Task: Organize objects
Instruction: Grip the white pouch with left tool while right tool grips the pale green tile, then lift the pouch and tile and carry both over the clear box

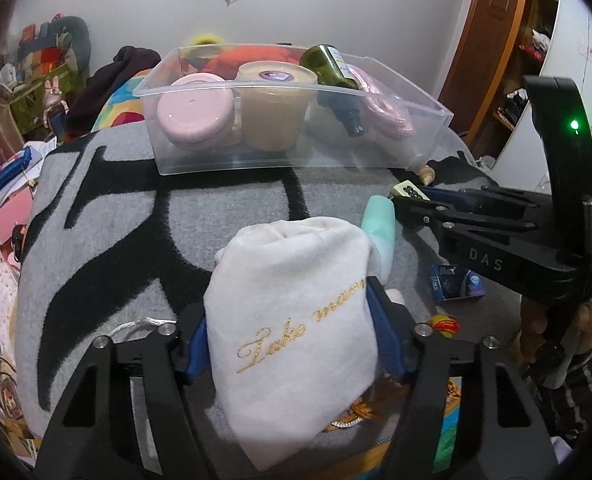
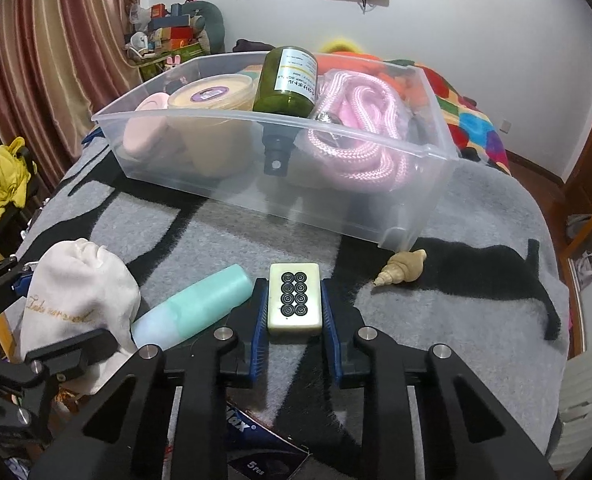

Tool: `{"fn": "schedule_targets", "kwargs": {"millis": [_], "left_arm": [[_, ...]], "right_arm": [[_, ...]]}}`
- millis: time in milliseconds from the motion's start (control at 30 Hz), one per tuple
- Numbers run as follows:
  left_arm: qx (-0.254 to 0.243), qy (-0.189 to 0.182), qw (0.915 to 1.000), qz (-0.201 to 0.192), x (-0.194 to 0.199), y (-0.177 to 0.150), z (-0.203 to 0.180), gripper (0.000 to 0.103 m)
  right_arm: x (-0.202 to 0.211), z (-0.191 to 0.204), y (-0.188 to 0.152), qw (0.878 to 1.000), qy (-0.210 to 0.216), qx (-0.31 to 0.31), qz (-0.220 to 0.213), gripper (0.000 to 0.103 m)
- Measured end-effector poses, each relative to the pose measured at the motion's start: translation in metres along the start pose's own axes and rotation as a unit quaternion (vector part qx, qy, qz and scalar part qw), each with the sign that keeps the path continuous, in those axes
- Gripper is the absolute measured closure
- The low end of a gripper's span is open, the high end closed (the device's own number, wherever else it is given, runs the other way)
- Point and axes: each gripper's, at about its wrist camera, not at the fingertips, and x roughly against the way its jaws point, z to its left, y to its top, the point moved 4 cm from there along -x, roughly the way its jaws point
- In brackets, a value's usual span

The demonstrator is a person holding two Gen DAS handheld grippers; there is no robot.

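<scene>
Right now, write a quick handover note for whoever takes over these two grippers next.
Left gripper: closing around the white cloth pouch with gold script.
Right gripper: shut on the cream mahjong tile with eight circles.
Done: clear plastic bin holds a pink lidded jar, beige tub, green pump bottle, pink rope.
Left: pouch, tile, mint plastic bottle, tan seashell and small blue box, all on the grey blanket.
</scene>
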Motion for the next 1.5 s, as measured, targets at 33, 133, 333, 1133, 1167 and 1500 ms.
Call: {"fn": "schedule_targets", "kwargs": {"millis": [33,133,333,1133,1167,1500], "left_arm": [[0.002,-0.002,1.0,0.0,0.0,0.0,0.0,0.04],[0.01,-0.007,0.9999,0.0,0.001,0.002,0.002,0.042],[0.013,-0.014,0.9998,-0.007,0.007,0.004,0.003,0.05],[0.018,-0.001,0.9975,-0.068,0.043,0.038,0.007,0.053],[0.017,-0.001,0.9973,-0.072,0.044,0.041,0.007,0.053],[0.008,-0.005,0.9951,-0.098,0.053,0.063,0.002,0.053]], "right_arm": [[0.0,0.0,0.0,1.0,0.002,-0.001,0.0,0.081],[0.003,0.0,-0.001,1.0,0.009,-0.008,0.0,0.081],[0.017,-0.003,-0.003,1.0,0.013,-0.011,-0.009,0.081],[0.064,0.005,0.014,0.997,0.027,-0.01,-0.07,0.081],[0.066,0.004,0.015,0.997,0.025,-0.012,-0.074,0.081],[0.074,-0.002,0.026,0.996,0.019,-0.018,-0.091,0.081]]}}
